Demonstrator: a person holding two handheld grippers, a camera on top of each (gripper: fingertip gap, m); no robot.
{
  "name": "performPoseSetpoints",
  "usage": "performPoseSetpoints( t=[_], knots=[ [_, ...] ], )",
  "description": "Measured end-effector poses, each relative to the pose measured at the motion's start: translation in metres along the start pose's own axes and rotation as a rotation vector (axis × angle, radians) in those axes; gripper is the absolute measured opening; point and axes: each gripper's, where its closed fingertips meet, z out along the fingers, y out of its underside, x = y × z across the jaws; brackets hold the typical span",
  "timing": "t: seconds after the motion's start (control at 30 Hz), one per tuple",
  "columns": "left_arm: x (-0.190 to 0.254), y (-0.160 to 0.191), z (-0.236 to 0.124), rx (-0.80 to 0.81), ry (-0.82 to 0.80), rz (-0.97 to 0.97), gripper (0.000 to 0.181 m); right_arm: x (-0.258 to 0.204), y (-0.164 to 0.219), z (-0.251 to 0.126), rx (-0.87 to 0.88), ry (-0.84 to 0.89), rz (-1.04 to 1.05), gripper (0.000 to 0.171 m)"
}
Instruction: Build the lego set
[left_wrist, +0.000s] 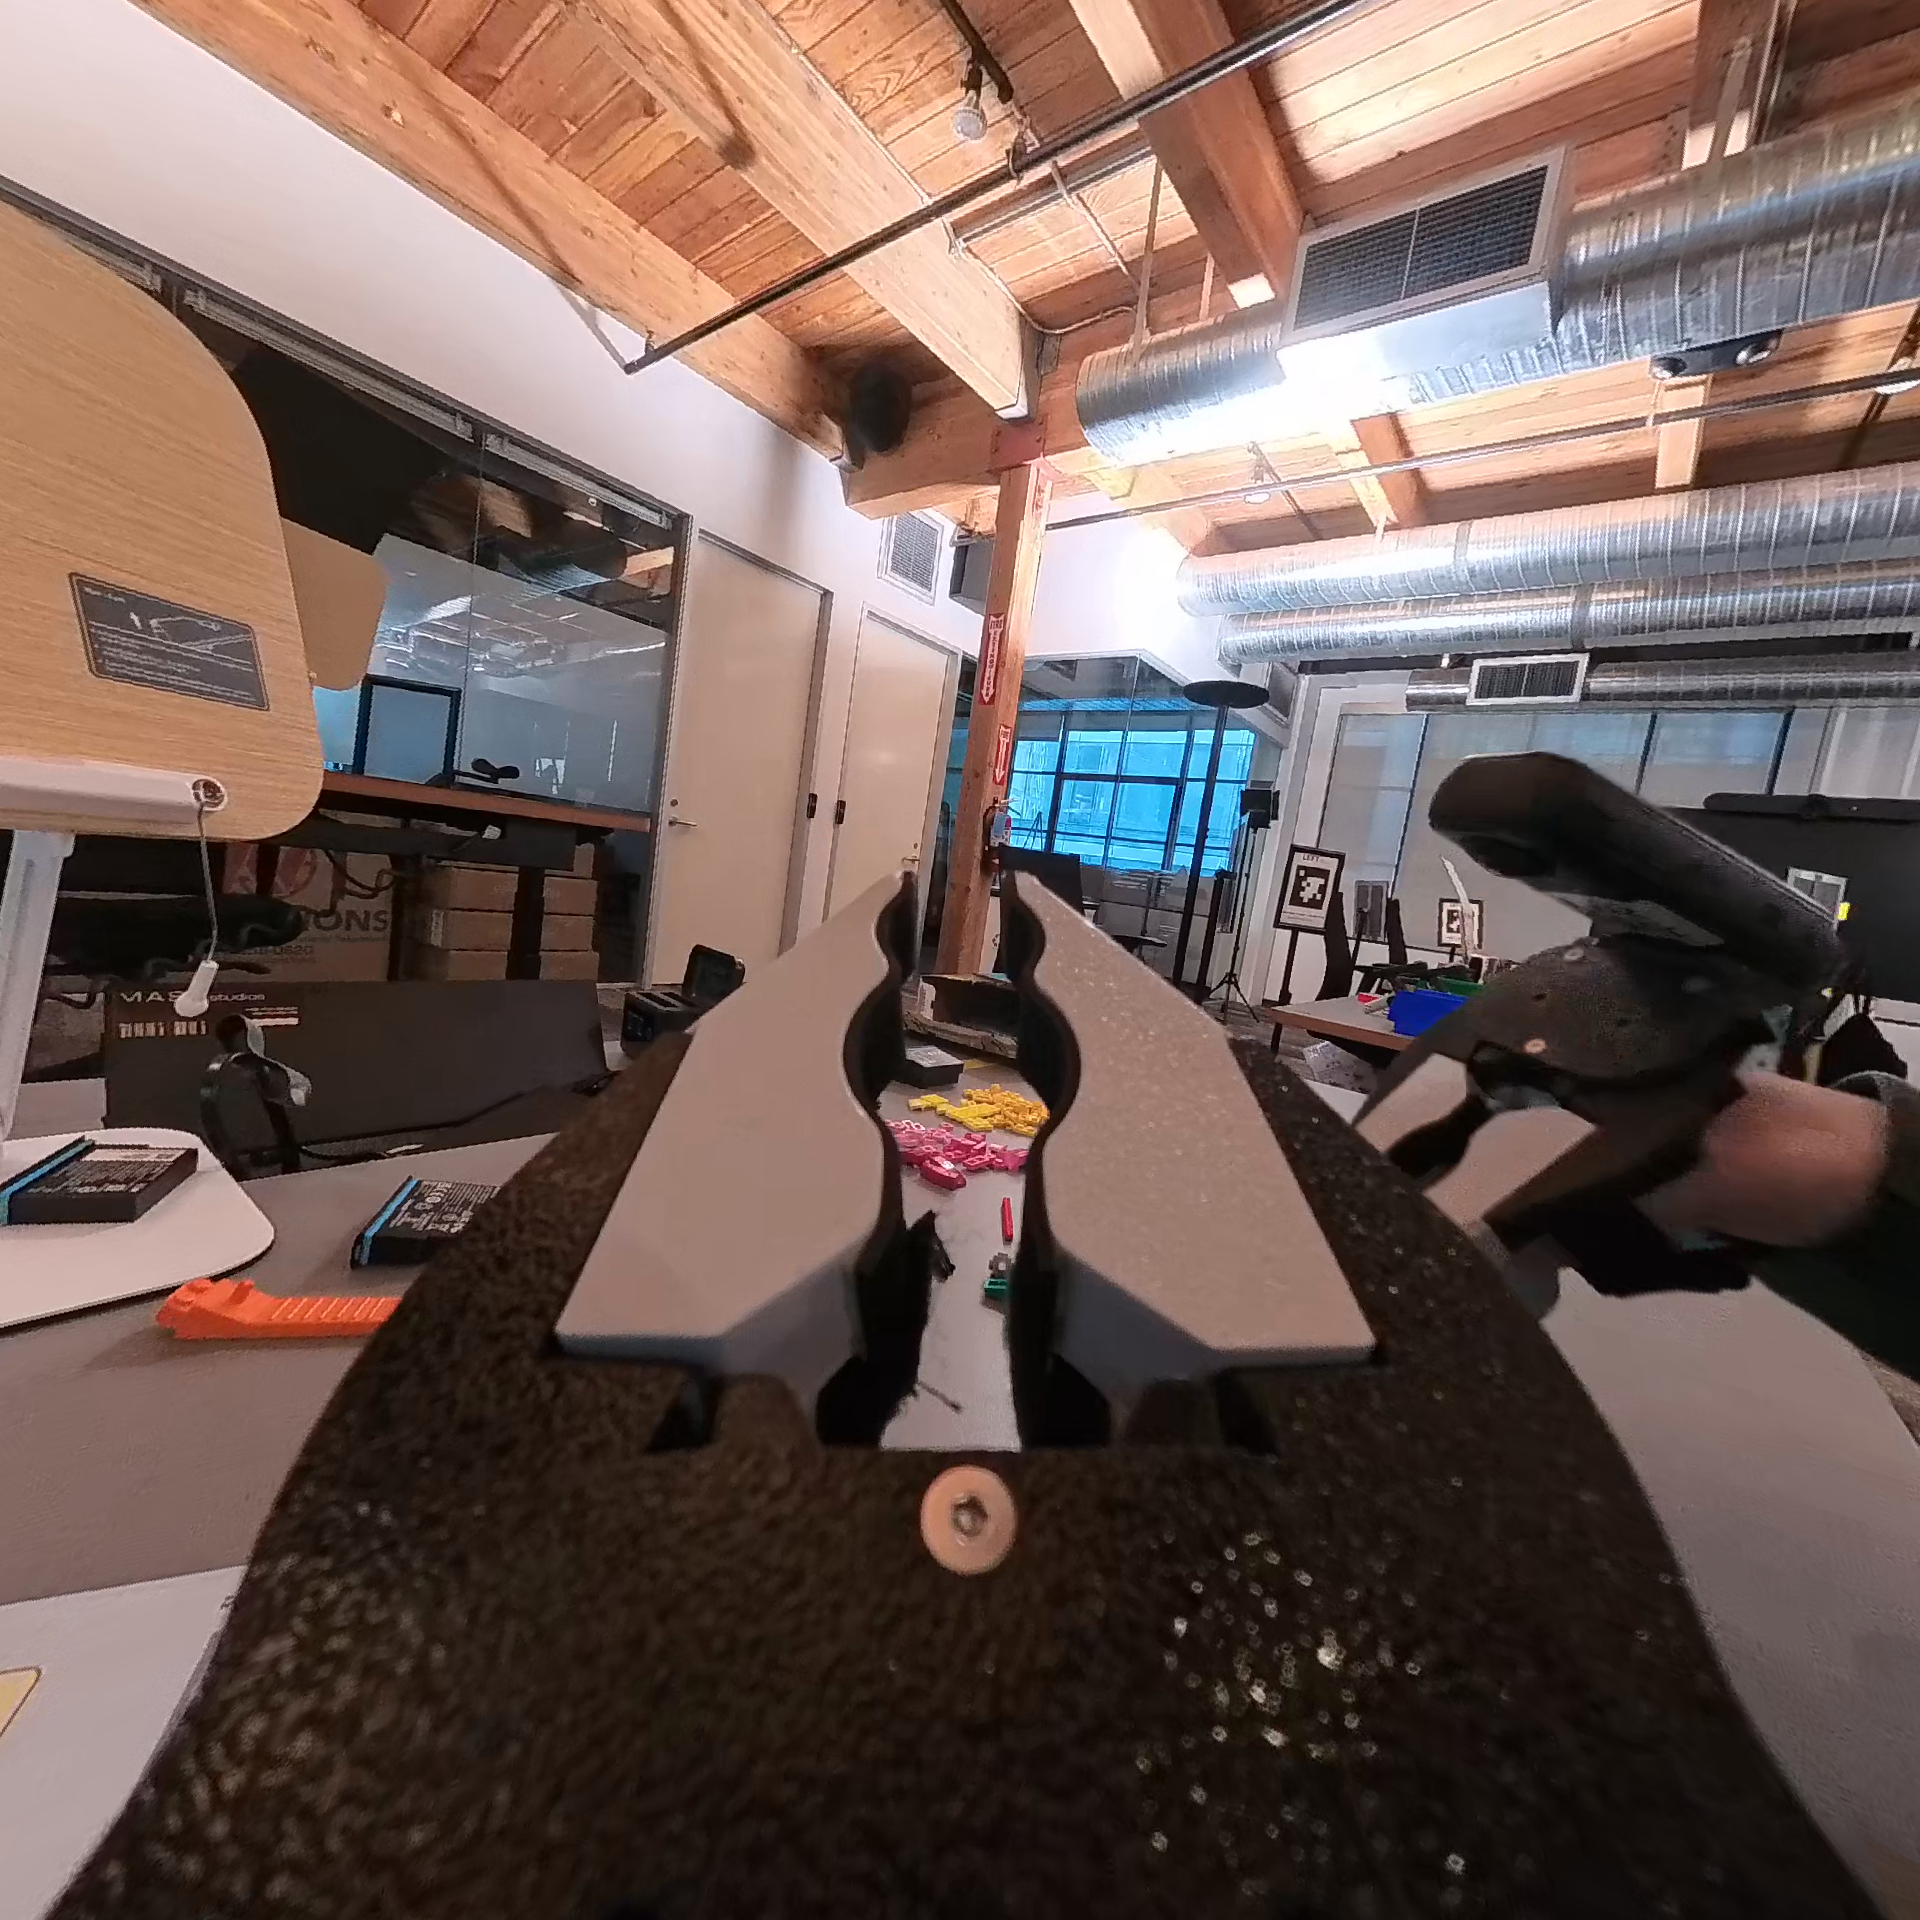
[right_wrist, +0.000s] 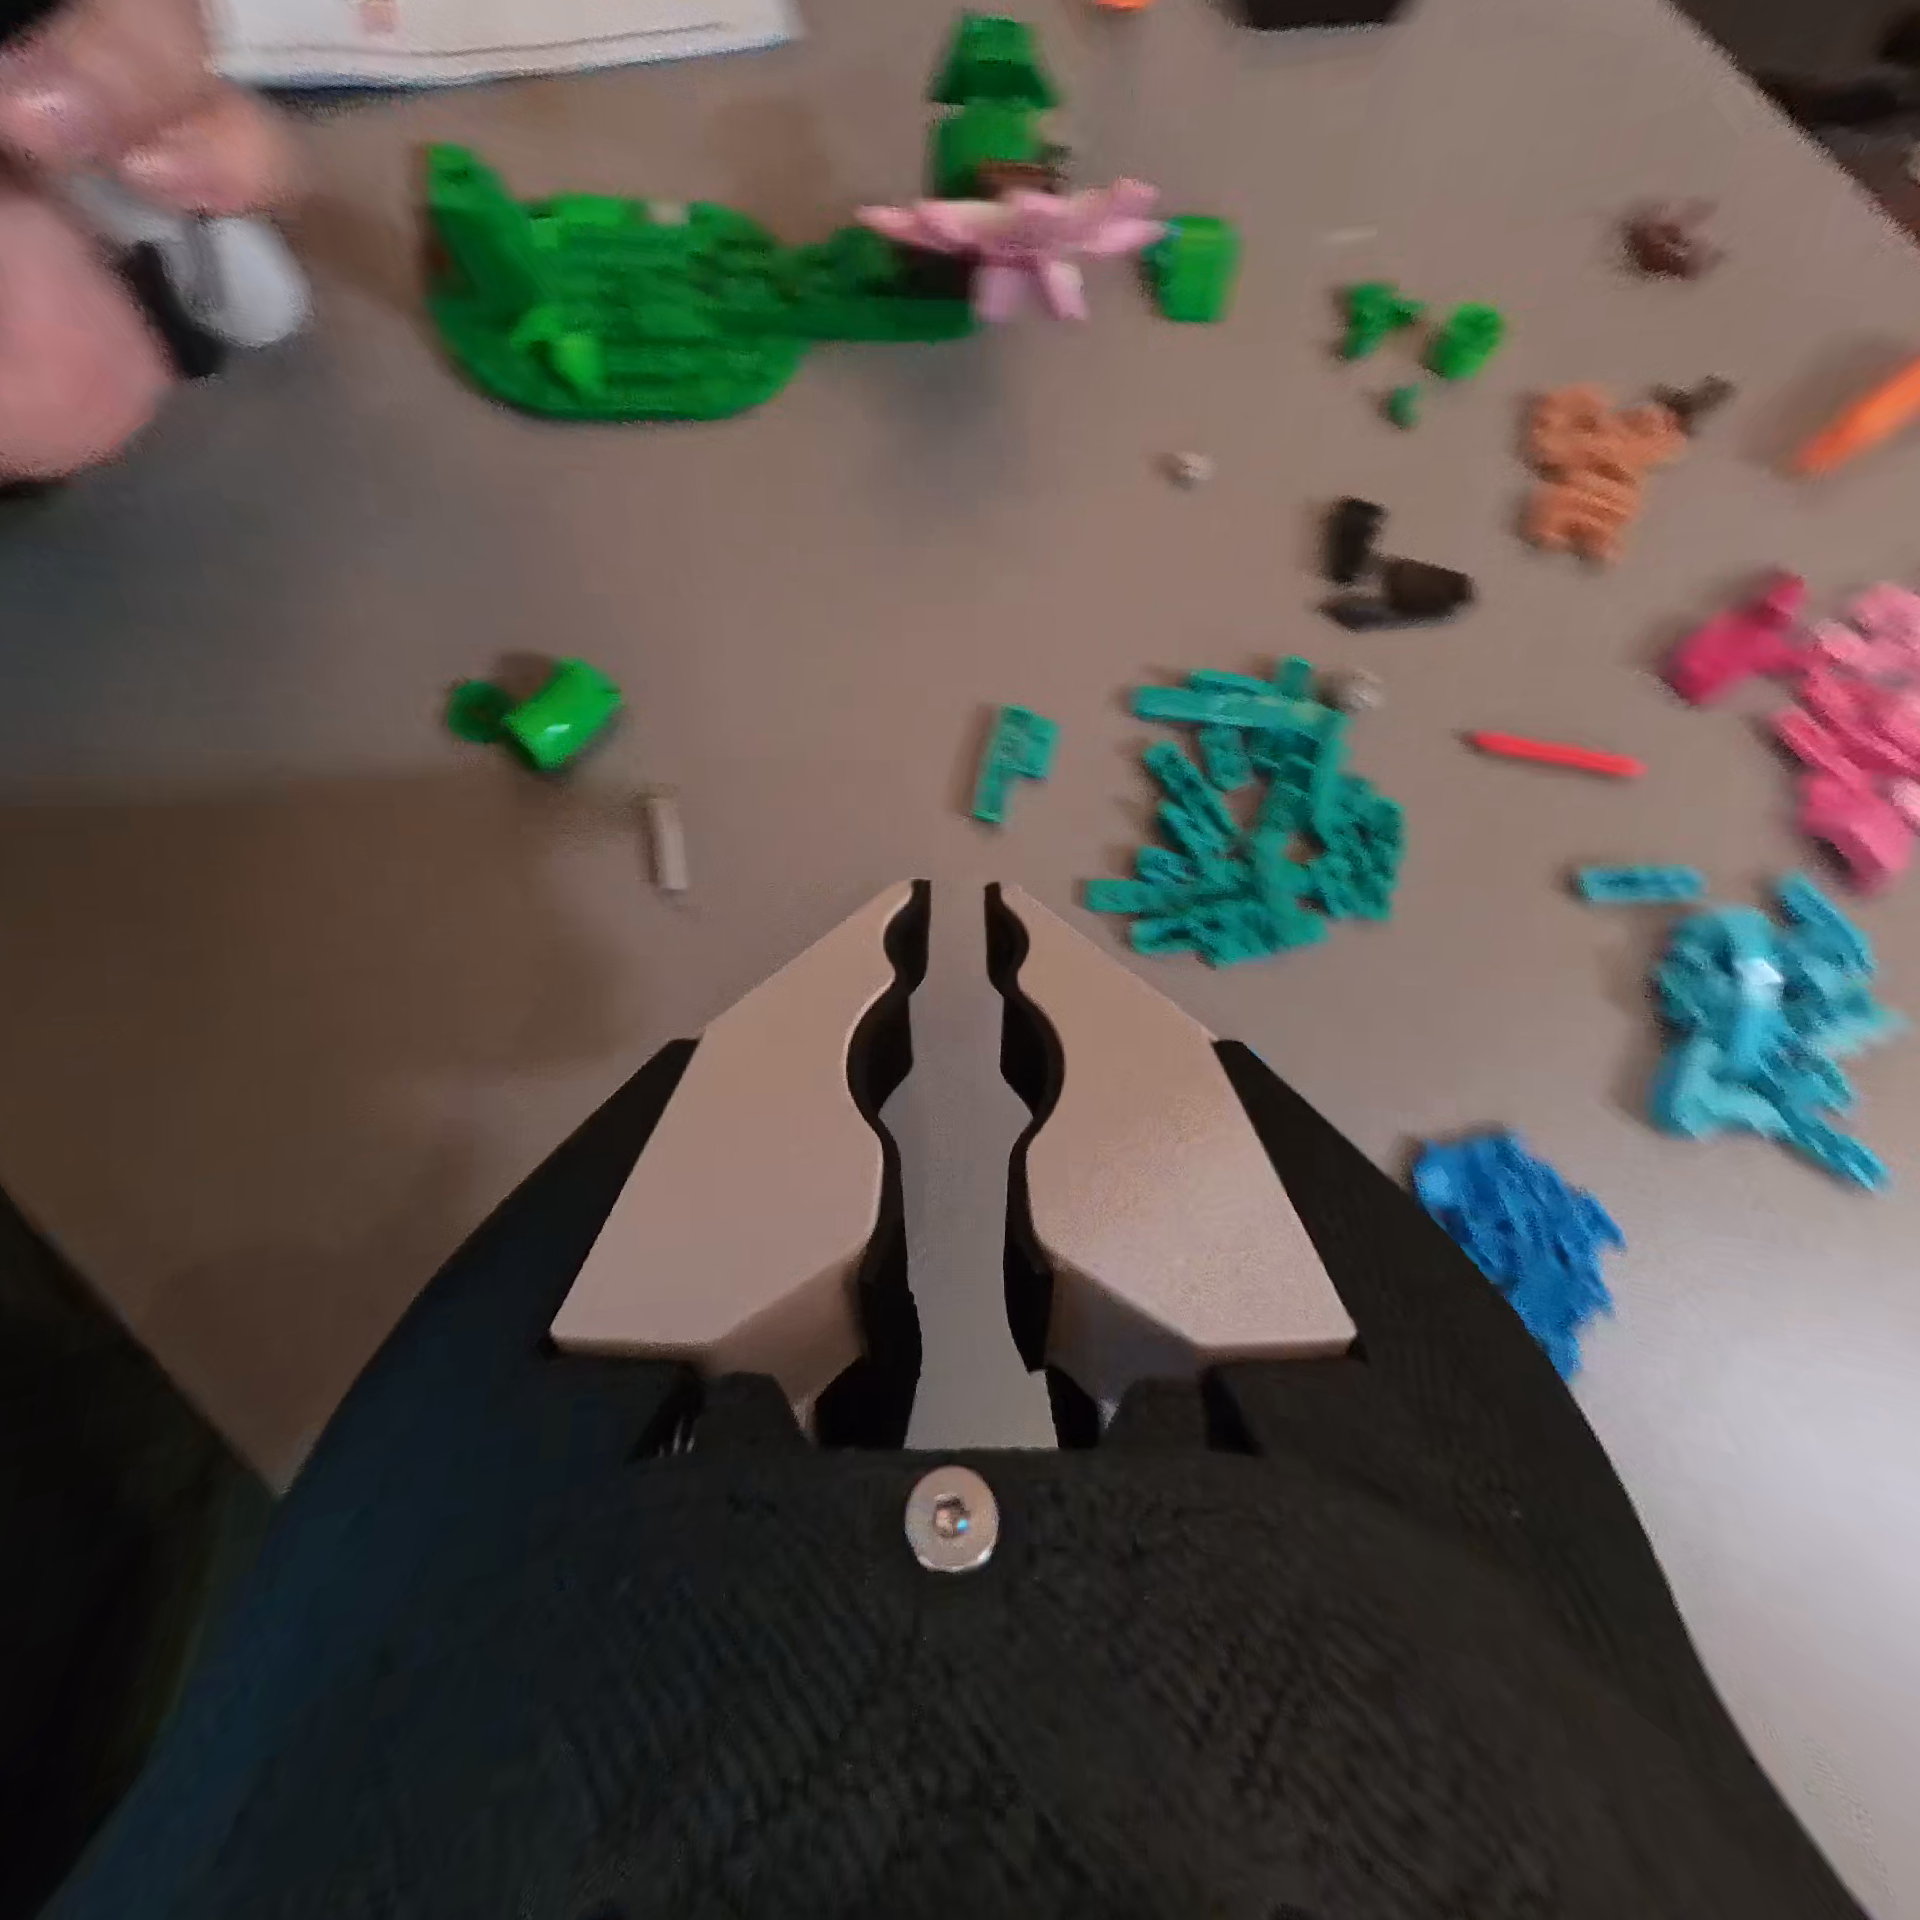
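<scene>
In the right wrist view a green Lego build (right_wrist: 623, 301) with a pink flower (right_wrist: 1018, 239) stands at the far side of the grey table (right_wrist: 312, 935). Loose bricks lie sorted by colour: teal (right_wrist: 1257, 821), light blue (right_wrist: 1756, 1029), blue (right_wrist: 1517, 1226), pink (right_wrist: 1849, 727), tan (right_wrist: 1590, 468), black (right_wrist: 1382, 571). My right gripper (right_wrist: 951, 888) hovers over the table, jaws slightly apart and empty. My left gripper (left_wrist: 956, 883) points out over the table toward the room, jaws slightly apart and empty. The right gripper (left_wrist: 1621, 987) shows at the right, held by a hand.
A small green piece (right_wrist: 540, 717), a grey pin (right_wrist: 665, 842), a teal piece (right_wrist: 1013, 758) and a red rod (right_wrist: 1553, 753) lie ahead of my right gripper. A blurred hand (right_wrist: 94, 260) is at top left. An orange brick separator (left_wrist: 281, 1309) and black boxes (left_wrist: 99, 1184) lie left. The tips of one gripper are about 20 cm away from the tips of the other. My left gripper's tips are some 15 cm from the green Lego build (right_wrist: 623, 301).
</scene>
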Motion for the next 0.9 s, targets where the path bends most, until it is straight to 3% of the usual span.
performPoseSetpoints(
  t=[0.2, 0.37, 0.53, 0.73, 0.9],
  knots=[
    [-0.002, 0.001, 0.000, -0.001, -0.004, -0.010, 0.012, 0.063, 0.026, -0.027, 0.062, 0.226, 0.232, 0.000],
    [-0.002, 0.002, 0.000, -0.003, -0.005, -0.011, 0.012, 0.078, 0.022, -0.025, 0.175, 0.187, 0.331, 0.000],
    [0.001, 0.003, 0.001, -0.009, 0.001, 0.000, 0.012, 0.112, -0.008, 0.012, 0.203, 0.103, 0.488, 0.008],
    [0.002, 0.000, 0.000, 0.001, 0.004, 0.002, 0.012, 0.148, -0.015, 0.063, 0.007, 0.094, 0.628, 0.022],
    [0.003, -0.002, 0.001, 0.004, 0.010, -0.002, 0.012, 0.157, -0.006, 0.079, -0.183, 0.172, 0.625, 0.025]
  ],
)
